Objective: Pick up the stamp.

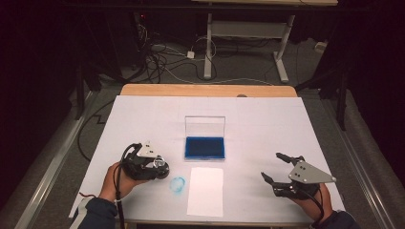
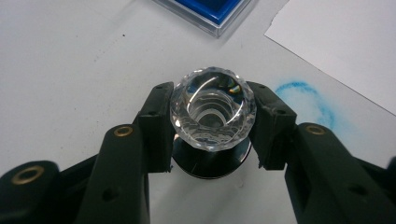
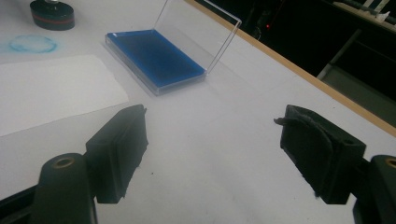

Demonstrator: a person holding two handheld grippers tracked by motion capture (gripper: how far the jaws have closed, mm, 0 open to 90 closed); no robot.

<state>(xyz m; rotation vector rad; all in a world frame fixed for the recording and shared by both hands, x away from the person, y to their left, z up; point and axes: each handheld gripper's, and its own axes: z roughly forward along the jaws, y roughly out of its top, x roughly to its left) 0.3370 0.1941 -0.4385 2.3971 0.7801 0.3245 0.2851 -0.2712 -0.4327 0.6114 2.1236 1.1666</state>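
Observation:
A stamp with a clear faceted knob (image 2: 213,108) and a round black base sits between the jaws of my left gripper (image 2: 213,123), which is shut on the knob. In the high view that gripper (image 1: 160,167) is at the table's front left, and the stamp's base (image 3: 52,14) looks to rest on the white surface. A blue ink pad (image 1: 205,147) lies in a clear case with its lid standing open. My right gripper (image 1: 272,166) is open at the front right, with nothing between its jaws (image 3: 212,140).
A white paper sheet (image 1: 205,191) lies in front of the ink pad. A faint blue ring mark (image 1: 178,184) is on the table cover just left of the sheet, close to the stamp. The table's wooden far edge (image 1: 207,89) borders a floor with cables.

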